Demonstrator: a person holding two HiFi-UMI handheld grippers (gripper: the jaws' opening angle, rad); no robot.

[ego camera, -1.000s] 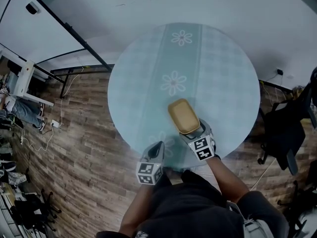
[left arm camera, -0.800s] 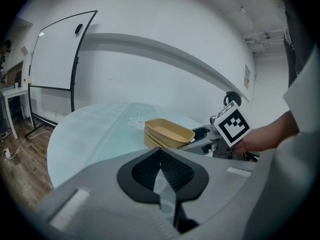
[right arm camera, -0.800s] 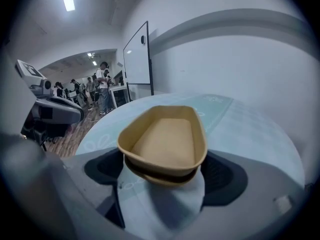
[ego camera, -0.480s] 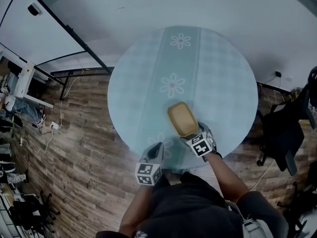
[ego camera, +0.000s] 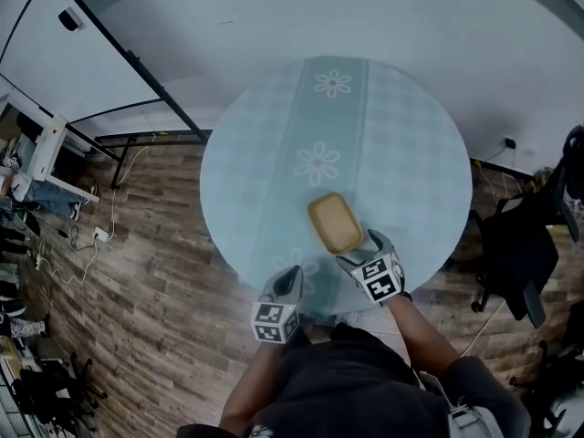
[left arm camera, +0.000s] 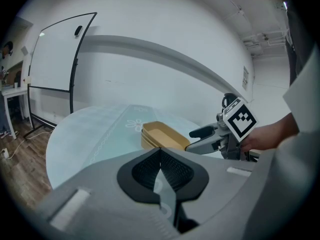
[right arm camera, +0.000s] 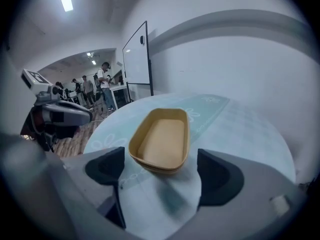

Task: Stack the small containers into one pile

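1. Nested tan containers (ego camera: 335, 224), two rims showing, sit on the round worktop (ego camera: 401, 153) toward its 6 o'clock edge; the top one is empty.
2. The right gripper (ego camera: 365, 249), at the stack's 5 o'clock, has its jaws wide apart and grips nothing.
3. The left gripper (ego camera: 287, 281), at the stack's 7 o'clock, has its jaws together and is empty.

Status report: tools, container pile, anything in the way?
Left tool shut, empty. Right tool open, container pile just ahead, not touching. Pile sits on the table. Nothing blocking.
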